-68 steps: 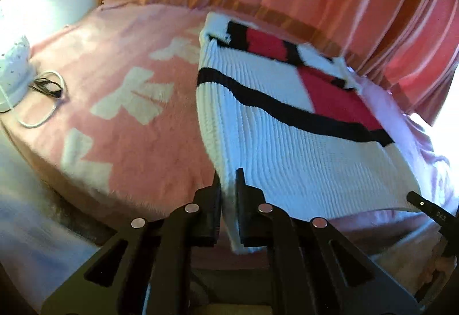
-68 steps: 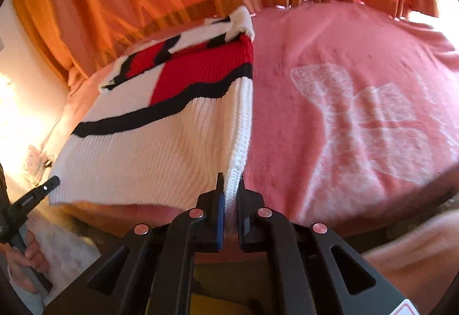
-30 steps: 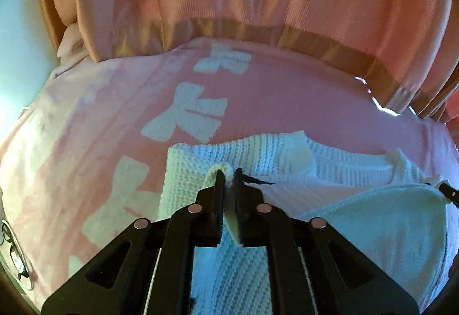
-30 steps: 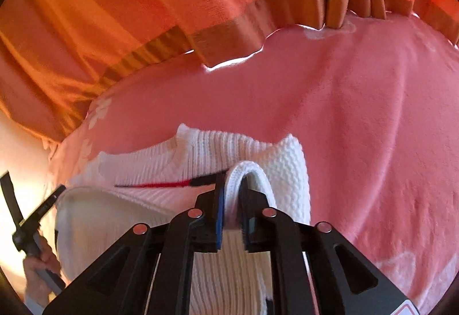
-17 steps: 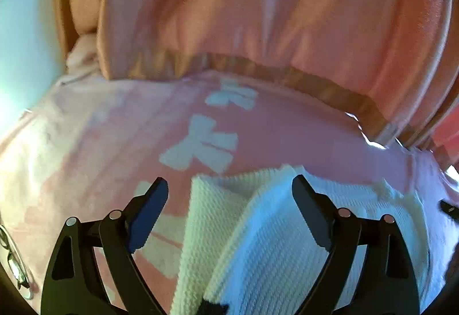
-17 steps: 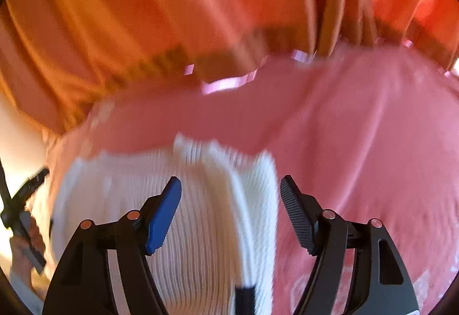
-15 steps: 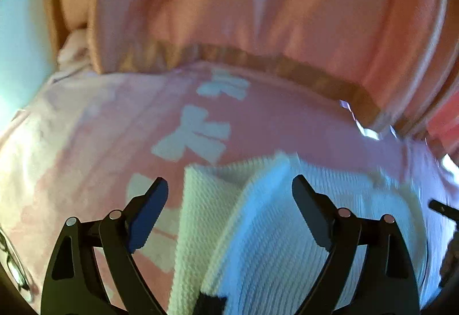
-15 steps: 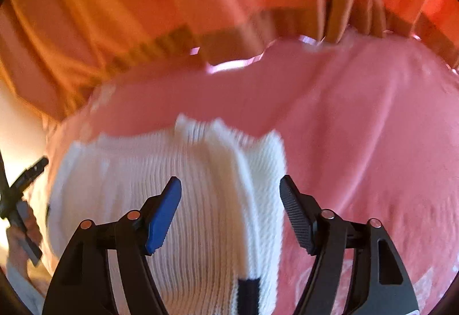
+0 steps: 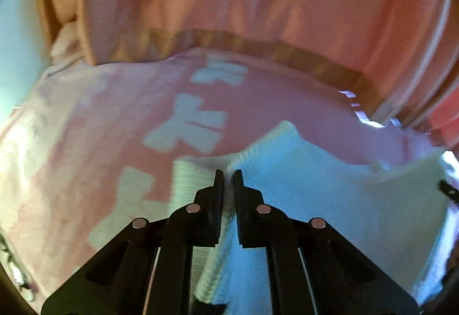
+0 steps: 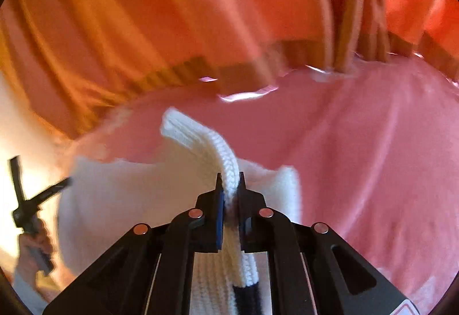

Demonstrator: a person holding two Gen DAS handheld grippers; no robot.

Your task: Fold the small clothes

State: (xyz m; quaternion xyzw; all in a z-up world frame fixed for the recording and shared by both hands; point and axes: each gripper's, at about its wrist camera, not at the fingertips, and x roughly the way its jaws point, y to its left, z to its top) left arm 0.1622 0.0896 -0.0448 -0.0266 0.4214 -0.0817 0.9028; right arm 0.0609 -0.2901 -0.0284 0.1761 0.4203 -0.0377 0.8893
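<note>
A white knitted sweater (image 9: 315, 188) lies folded over on a pink bed cover (image 9: 86, 120); only its white back shows, with a bit of black stripe near the bottom of the right wrist view. My left gripper (image 9: 228, 174) is shut on the sweater's left folded edge. My right gripper (image 10: 230, 177) is shut on a raised ridge of the sweater (image 10: 218, 148) at its right edge. The left gripper and the hand holding it (image 10: 31, 217) show at the left of the right wrist view.
An orange curtain (image 10: 172, 13) with a brown hem hangs along the far side of the bed. The bed cover has pale bow shapes (image 9: 189, 125). A pale wall (image 9: 14, 28) is at the far left.
Both grippers, wide open half a second ago over the folded sweater, have shut again on its left and right edges. Before that they had carried the hem over to the collar and let go.
</note>
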